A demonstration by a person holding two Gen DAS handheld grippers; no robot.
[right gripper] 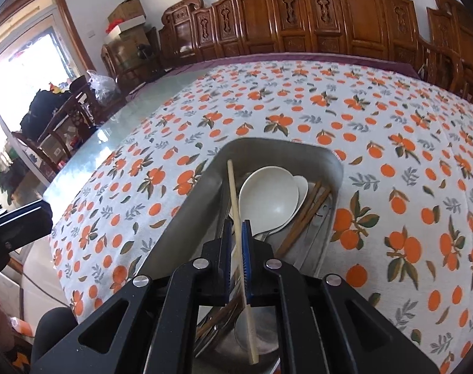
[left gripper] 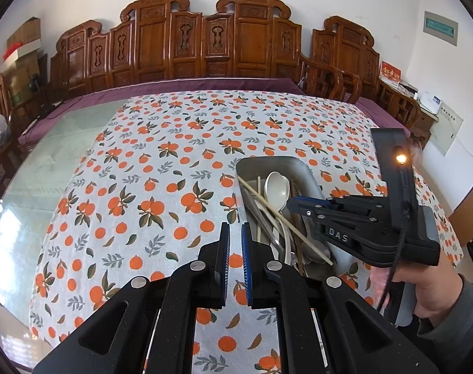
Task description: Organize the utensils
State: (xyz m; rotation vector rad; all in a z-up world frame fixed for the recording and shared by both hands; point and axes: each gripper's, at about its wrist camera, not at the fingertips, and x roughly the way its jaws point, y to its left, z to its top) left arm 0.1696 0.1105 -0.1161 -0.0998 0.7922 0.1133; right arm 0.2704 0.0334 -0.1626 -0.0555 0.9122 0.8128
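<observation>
A metal tray (left gripper: 301, 168) (right gripper: 205, 187) on the orange-print tablecloth holds white spoons (left gripper: 277, 188) (right gripper: 267, 196), dark wooden chopsticks (right gripper: 305, 218), metal utensils and a light bamboo chopstick (left gripper: 286, 221) (right gripper: 236, 215). My right gripper (right gripper: 235, 233) is over the tray with its jaws nearly shut around the light chopstick, which runs between the pads. It also shows in the left wrist view (left gripper: 291, 205), above the tray. My left gripper (left gripper: 235, 233) is empty, with a narrow gap between its jaws, above the cloth just left of the tray.
The tablecloth (left gripper: 174, 171) covers most of a glass-topped table (left gripper: 49, 162). Carved wooden chairs (left gripper: 205, 40) line the far side. Boxes (right gripper: 127, 21) and more chairs stand at the left, by a window.
</observation>
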